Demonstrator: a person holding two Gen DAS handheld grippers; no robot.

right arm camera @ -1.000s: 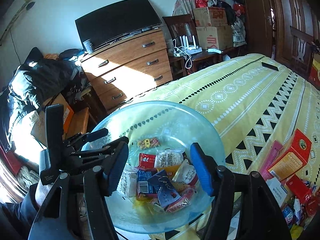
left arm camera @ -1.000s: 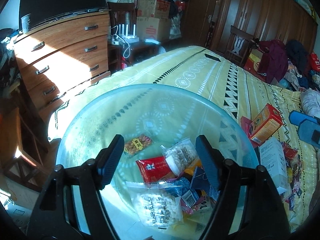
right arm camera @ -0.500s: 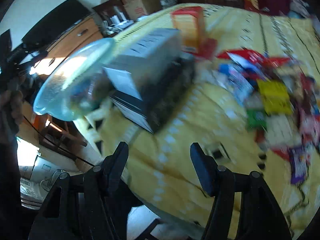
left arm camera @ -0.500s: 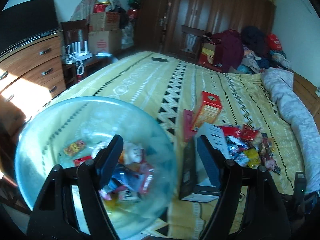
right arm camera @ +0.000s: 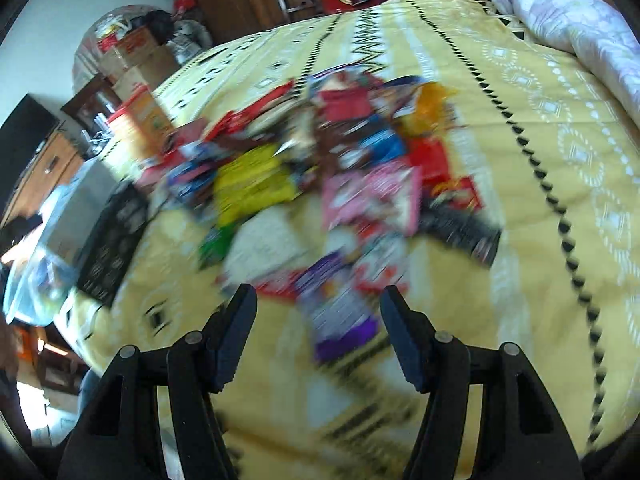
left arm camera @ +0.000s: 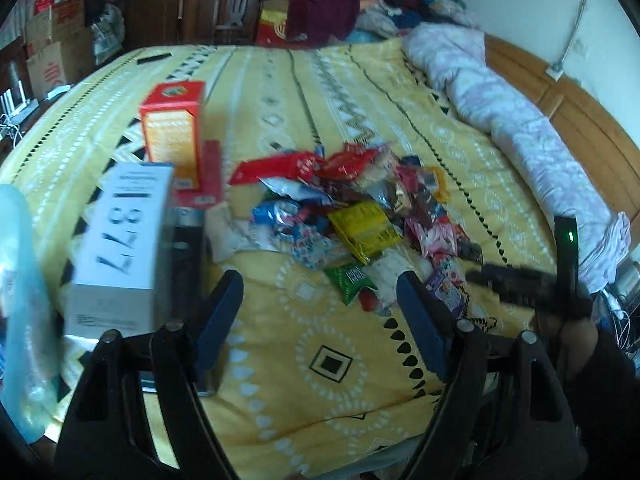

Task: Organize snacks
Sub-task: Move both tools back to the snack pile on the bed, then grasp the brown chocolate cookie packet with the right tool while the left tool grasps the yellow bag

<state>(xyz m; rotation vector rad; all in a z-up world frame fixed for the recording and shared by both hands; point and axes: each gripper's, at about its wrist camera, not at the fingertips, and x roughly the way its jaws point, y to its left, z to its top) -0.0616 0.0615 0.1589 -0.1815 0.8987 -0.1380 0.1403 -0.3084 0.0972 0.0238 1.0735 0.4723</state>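
Snacks (left arm camera: 352,216) lie heaped just ahead of both jaws — left opening, right parted, both empty.

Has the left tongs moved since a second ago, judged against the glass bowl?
Yes. The left tongs swung right, off the glass bowl, now at the view's left edge, and aim at the snack pile, jaws opening and empty.

We see a bed (left arm camera: 280,92) under a yellow patterned cover, a rolled pale quilt (left arm camera: 516,108) along its far side — cardboard boxes (left arm camera: 52,52) and a dark wooden wardrobe (left arm camera: 168,0) beyond.
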